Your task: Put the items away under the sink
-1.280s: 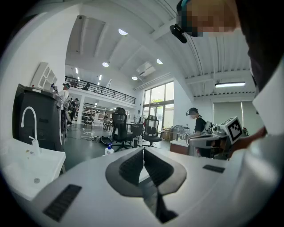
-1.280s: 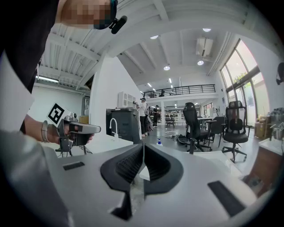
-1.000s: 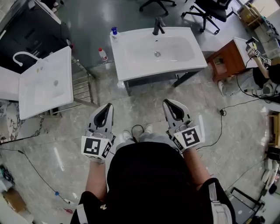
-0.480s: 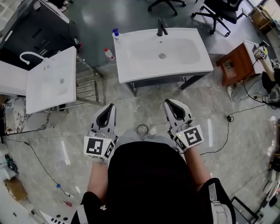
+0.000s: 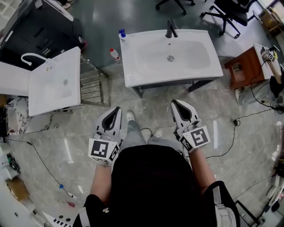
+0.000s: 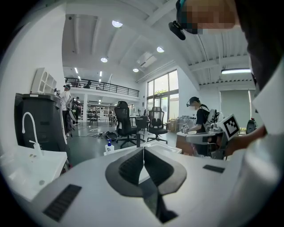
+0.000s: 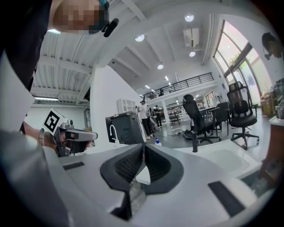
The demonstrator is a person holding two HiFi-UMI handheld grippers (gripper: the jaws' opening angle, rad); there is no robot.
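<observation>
A white sink (image 5: pixel 146 73) on a dark frame stands on the floor ahead of me, with a black faucet (image 5: pixel 171 29) at its back. A blue-capped bottle (image 5: pixel 122 34) stands on its back left corner and shows small in the left gripper view (image 6: pixel 108 146). A red-capped bottle (image 5: pixel 115 54) stands on the floor to the sink's left. My left gripper (image 5: pixel 117 109) and right gripper (image 5: pixel 174 103) hang side by side short of the sink's front edge. Both are shut and hold nothing. The shut jaws fill each gripper view, left gripper (image 6: pixel 143 151) and right gripper (image 7: pixel 143 148).
A second white sink (image 5: pixel 53 82) with a white faucet stands at the left, a metal rack (image 5: pixel 92 87) beside it. A wooden side table (image 5: pixel 245 66) is right of the main sink. Office chairs (image 5: pixel 226 11) stand behind. Cables (image 5: pixel 222 146) lie on the floor. Another person (image 6: pixel 200 119) works nearby.
The person has stepped forward, one foot now showing between the grippers. Both grippers came slightly closer to the sink, their jaws staying shut.
</observation>
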